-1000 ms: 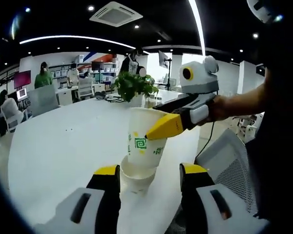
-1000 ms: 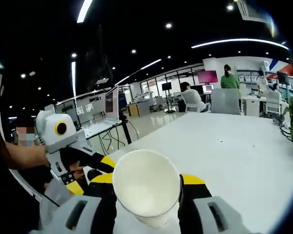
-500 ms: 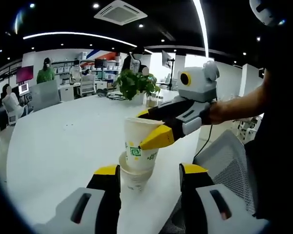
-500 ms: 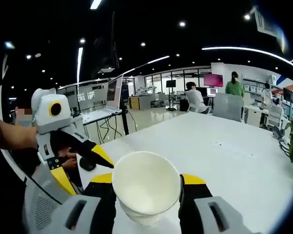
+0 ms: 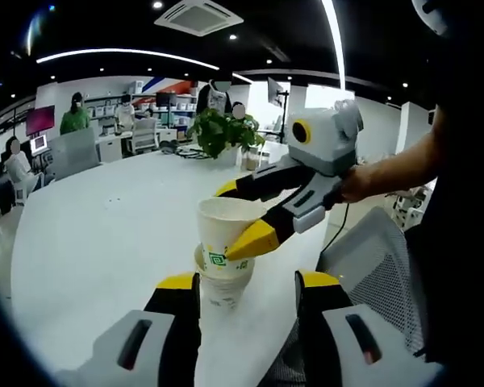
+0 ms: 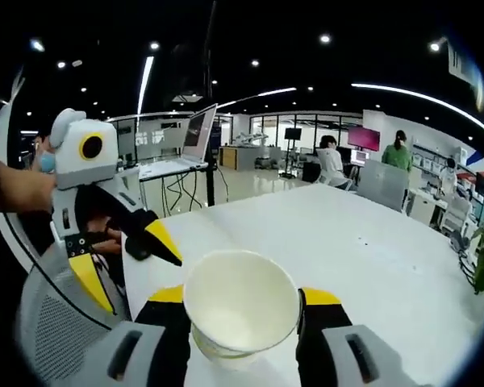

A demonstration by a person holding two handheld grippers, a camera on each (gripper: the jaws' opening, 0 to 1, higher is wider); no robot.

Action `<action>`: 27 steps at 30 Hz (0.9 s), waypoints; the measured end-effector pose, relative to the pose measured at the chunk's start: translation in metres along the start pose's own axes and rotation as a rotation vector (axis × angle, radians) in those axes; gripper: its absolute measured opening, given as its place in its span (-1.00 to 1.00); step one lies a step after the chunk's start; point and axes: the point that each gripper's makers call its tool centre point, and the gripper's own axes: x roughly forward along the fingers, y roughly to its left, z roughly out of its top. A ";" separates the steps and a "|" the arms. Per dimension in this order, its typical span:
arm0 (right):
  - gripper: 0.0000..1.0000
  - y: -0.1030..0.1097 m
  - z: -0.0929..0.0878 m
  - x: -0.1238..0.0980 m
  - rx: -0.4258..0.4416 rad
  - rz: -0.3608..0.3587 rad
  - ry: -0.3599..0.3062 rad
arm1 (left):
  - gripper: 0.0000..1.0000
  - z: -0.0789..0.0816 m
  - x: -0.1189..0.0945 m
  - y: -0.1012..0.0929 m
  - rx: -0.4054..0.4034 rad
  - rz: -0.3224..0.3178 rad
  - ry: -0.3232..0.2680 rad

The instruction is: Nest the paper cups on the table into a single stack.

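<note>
A white paper cup with a green logo sits partway down inside a second paper cup standing on the white table near its edge. My right gripper reaches in from the right and is shut on the upper cup's rim and wall. In the right gripper view the same cup shows its open mouth between the jaws of my right gripper. My left gripper stands open just in front of the stack, touching nothing. It also appears in the right gripper view as my left gripper, with its yellow tips apart.
A potted plant stands at the table's far side. A grey mesh chair is beside the table edge, under the person's arm. A laptop sits on a desk beyond. Several people work in the background office.
The right gripper has lowered the held cup deeper into the cup on the table. The left gripper has stayed open in front of the stack.
</note>
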 end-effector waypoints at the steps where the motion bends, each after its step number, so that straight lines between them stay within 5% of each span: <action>1: 0.03 0.001 -0.001 0.001 -0.002 0.003 0.003 | -0.09 0.000 0.000 0.000 0.000 0.001 0.002; 13: 0.11 0.006 -0.023 0.008 -0.013 0.027 0.068 | -0.11 -0.010 -0.001 0.001 0.005 0.010 0.031; 27: 0.15 0.003 -0.021 -0.009 0.075 0.024 0.037 | -0.13 -0.015 0.006 0.007 0.015 0.019 0.044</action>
